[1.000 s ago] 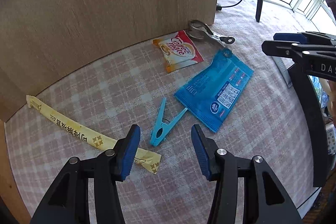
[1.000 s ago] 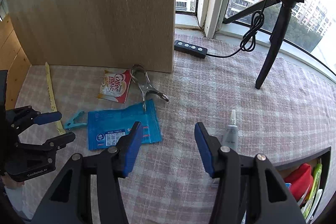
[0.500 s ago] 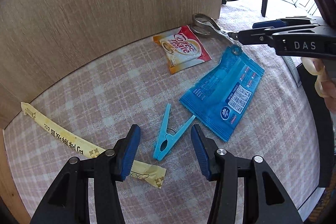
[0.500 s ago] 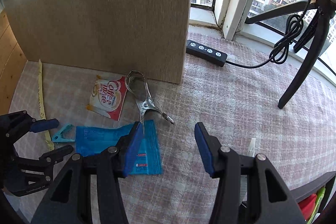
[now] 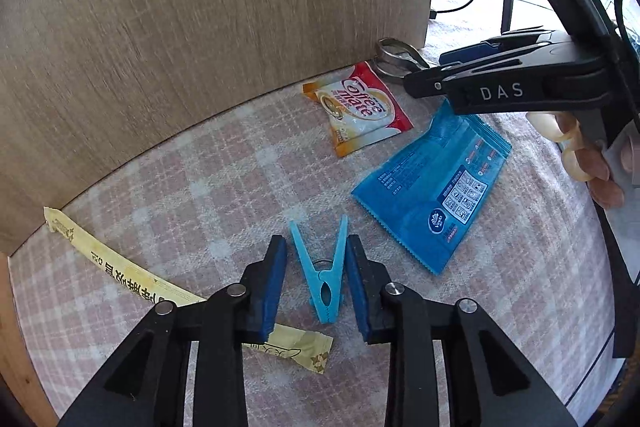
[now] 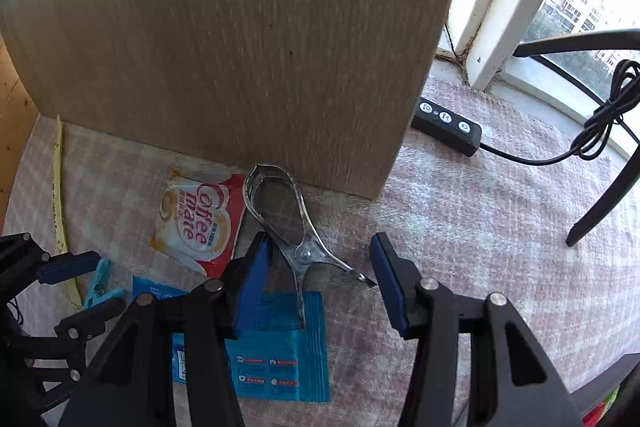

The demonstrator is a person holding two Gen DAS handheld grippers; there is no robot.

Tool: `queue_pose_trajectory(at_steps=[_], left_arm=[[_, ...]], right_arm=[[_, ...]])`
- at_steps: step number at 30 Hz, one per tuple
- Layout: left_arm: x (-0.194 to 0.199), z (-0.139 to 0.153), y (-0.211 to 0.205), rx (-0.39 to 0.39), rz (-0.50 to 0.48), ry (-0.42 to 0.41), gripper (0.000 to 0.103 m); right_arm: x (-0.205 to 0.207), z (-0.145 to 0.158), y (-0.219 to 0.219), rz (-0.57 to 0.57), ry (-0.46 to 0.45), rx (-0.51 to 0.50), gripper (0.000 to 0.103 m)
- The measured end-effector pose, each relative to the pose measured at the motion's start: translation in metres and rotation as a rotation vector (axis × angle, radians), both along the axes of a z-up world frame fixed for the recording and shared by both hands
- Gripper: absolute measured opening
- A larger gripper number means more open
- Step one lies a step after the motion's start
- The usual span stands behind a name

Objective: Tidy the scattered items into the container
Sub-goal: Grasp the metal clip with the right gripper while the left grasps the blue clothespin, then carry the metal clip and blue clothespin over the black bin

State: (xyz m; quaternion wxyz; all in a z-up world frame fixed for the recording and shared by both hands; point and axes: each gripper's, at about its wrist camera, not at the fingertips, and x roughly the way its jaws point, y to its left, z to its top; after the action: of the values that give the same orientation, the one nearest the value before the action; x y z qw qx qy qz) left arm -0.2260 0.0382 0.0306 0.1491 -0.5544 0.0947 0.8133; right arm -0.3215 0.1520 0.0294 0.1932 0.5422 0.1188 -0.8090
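Observation:
A light blue clothespin [image 5: 325, 275] lies on the checked cloth between the fingers of my left gripper [image 5: 316, 281]; the jaws are partly closed around it, with small gaps on both sides. It also shows in the right wrist view [image 6: 100, 285]. My right gripper [image 6: 320, 277] is open, with its fingers either side of a metal clip [image 6: 294, 231], also seen in the left wrist view [image 5: 396, 61]. A Coffee-mate sachet [image 5: 358, 109], a blue wipes pack [image 5: 436, 187] and a yellow stick packet [image 5: 132, 279] lie nearby.
A wooden panel [image 5: 208, 7] stands upright right behind the items. A black switch box with a cable [image 6: 446, 125] and a tripod leg [image 6: 600, 195] are on the right. A container's corner with coloured items [image 6: 600, 411] shows at the bottom right.
My left gripper has moved forward over the clothespin and its jaws have narrowed around it. My right gripper has moved forward and left to the metal clip.

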Motion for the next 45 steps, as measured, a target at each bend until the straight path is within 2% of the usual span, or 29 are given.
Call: queue_pose_trajectory(at_steps=[2,4,5,13,19,23,26,28,30,38,45], left_arm=[[0.001,0.001,-0.004,0.011,0.005,0.001,0.024],[0.002,0.001,-0.008,0.027,0.019,-0.004,0.024],[0.002,0.002,-0.01,0.031,0.026,-0.005,0.024],[0.014,0.011,-0.021,0.065,0.06,0.007,0.024],[0.022,0.037,-0.038,0.092,0.096,0.047,0.024],[0.032,0.061,-0.032,0.106,0.08,0.085,0.024],[0.03,0.081,-0.004,0.135,0.055,0.11,0.024],[0.02,0.088,0.017,0.163,0.029,0.124,0.024],[0.022,0.098,0.035,0.191,-0.001,0.134,0.024],[0.031,0.12,0.144,0.291,-0.18,0.145,0.024],[0.05,0.14,0.252,0.364,-0.356,0.126,0.024]], right_arm=[[0.002,0.001,-0.003,0.007,0.002,0.002,0.043],[0.005,0.002,-0.003,0.005,-0.006,-0.005,0.025],[0.006,0.003,-0.002,-0.002,-0.009,-0.004,0.021],[0.018,0.009,0.014,-0.056,-0.016,-0.046,0.021],[0.022,0.034,0.036,-0.132,0.017,-0.114,0.021],[0.033,0.059,0.051,-0.174,0.039,-0.154,0.021],[0.047,0.082,0.064,-0.207,0.067,-0.148,0.021],[0.072,0.101,0.08,-0.236,0.085,-0.151,0.021],[0.071,0.116,0.11,-0.263,0.1,-0.173,0.021],[0.13,0.168,0.212,-0.454,0.182,-0.17,0.021],[0.184,0.195,0.324,-0.653,0.233,-0.101,0.021]])
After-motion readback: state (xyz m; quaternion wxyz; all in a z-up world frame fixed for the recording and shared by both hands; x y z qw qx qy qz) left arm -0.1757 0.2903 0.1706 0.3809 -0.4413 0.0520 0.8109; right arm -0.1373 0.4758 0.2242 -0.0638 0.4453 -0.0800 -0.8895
